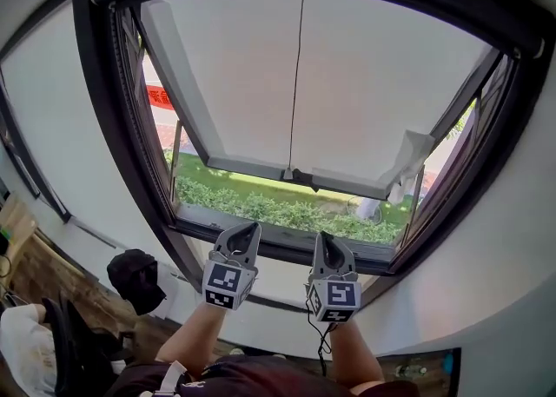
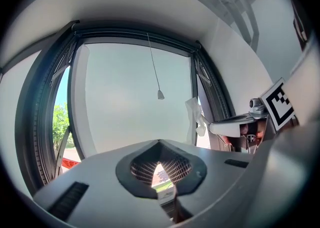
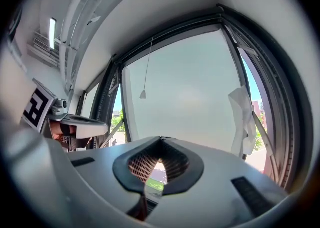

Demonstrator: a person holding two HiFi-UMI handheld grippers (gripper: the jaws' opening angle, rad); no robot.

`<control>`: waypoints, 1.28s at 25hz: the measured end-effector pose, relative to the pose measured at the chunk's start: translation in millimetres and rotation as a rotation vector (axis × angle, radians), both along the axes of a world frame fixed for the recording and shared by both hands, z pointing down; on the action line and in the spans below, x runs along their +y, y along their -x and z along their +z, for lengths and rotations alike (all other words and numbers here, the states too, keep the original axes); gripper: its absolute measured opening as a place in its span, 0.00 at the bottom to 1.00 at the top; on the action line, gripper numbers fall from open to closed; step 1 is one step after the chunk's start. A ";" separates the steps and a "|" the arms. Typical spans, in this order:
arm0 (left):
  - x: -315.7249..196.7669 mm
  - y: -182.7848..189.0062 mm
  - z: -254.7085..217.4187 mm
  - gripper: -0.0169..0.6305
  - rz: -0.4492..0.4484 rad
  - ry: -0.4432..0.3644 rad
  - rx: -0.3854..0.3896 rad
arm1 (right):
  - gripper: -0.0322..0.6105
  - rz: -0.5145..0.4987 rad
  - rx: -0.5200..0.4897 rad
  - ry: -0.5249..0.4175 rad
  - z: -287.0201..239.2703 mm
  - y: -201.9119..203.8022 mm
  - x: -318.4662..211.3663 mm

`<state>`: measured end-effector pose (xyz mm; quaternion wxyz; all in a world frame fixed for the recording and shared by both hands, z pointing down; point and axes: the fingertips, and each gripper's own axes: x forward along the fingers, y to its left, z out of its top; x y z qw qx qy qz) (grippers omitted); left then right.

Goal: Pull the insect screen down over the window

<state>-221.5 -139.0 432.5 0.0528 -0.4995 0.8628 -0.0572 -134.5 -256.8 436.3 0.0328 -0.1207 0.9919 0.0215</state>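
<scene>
The grey insect screen (image 1: 321, 82) covers most of the window. Its bottom bar (image 1: 261, 170) hangs above the sill, leaving a strip of open window below. A thin pull cord (image 1: 298, 74) runs down the screen's middle to a small dark handle (image 1: 297, 177). In the gripper views the cord ends in a small knob (image 2: 160, 94) (image 3: 143, 94). My left gripper (image 1: 249, 230) and right gripper (image 1: 326, 239) are both shut and empty. They are side by side just below the sill, pointing up at the window, apart from the screen. The shut jaw tips (image 2: 159, 142) (image 3: 160, 138) fill each gripper view's foreground.
A dark window frame (image 1: 130, 152) surrounds the opening. White cloth (image 1: 408, 161) hangs at the screen's lower right corner. Outside are a green hedge (image 1: 278, 208) and a red banner (image 1: 159, 95). A black cap (image 1: 137, 278) and a person in white (image 1: 26, 347) are at lower left.
</scene>
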 end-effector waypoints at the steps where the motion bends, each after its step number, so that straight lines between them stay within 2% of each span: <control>1: -1.6 3.6 -2.2 0.04 0.004 0.002 -0.004 | 0.06 -0.002 0.001 0.002 -0.6 2.8 -0.8; 7: 2.7 23.1 -24.1 0.04 0.013 0.057 -0.101 | 0.06 -0.020 -0.006 -0.033 -14.5 18.1 3.4; 10: 8.1 32.0 -37.2 0.04 0.011 0.111 -0.194 | 0.06 0.013 -0.005 -0.094 -24.8 21.6 1.7; 12: 11.6 39.7 -49.0 0.04 -0.006 0.161 -0.292 | 0.06 0.041 0.007 -0.179 -35.7 23.3 -0.6; 16: 15.9 52.6 -92.2 0.04 -0.071 0.272 -0.563 | 0.06 0.109 0.019 -0.406 -74.0 25.2 -4.8; 20: 22.9 57.6 -151.1 0.04 -0.118 0.304 -0.770 | 0.06 0.155 0.005 -0.646 -130.0 23.8 -6.2; 22: 27.2 59.6 -186.9 0.04 -0.129 0.283 -0.835 | 0.06 0.174 -0.018 -0.754 -164.0 24.1 -5.6; 25: 32.7 57.0 -235.0 0.05 -0.110 0.253 -0.887 | 0.06 0.172 -0.065 -0.841 -214.4 22.3 -2.0; 27: 33.9 53.8 -262.3 0.33 -0.089 0.253 -0.919 | 0.22 0.169 -0.049 -0.892 -242.4 22.9 0.2; 32: 39.0 44.9 -326.9 0.35 -0.130 0.231 -1.050 | 0.30 0.274 -0.028 -1.087 -308.9 23.9 6.6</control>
